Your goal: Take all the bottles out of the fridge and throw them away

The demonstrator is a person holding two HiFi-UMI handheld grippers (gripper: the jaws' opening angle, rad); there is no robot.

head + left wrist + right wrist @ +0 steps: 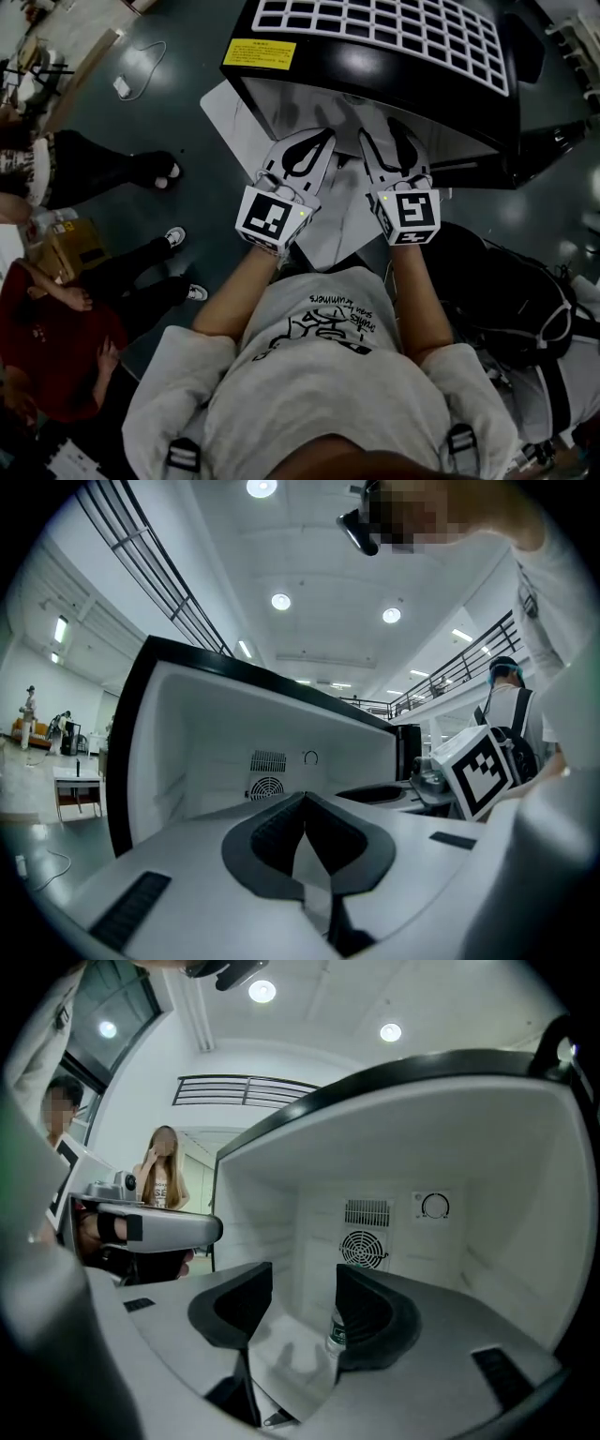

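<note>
Standing up inside the fridge [469, 1147], low middle of the right gripper view: a little bottle [335, 1333], just behind the right-hand jaw. Right gripper [305, 1277] nearer, spread wide, empty. Left gripper [305, 803] pressed together.

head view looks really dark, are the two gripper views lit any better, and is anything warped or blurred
Head view: dim overall, floor nearly black, the fridge interior murky grey. Left gripper view: better lit, ceiling lights flare, straight edges bow, corners black. Right gripper view: same fisheye bend; the fan is crisp.
</note>
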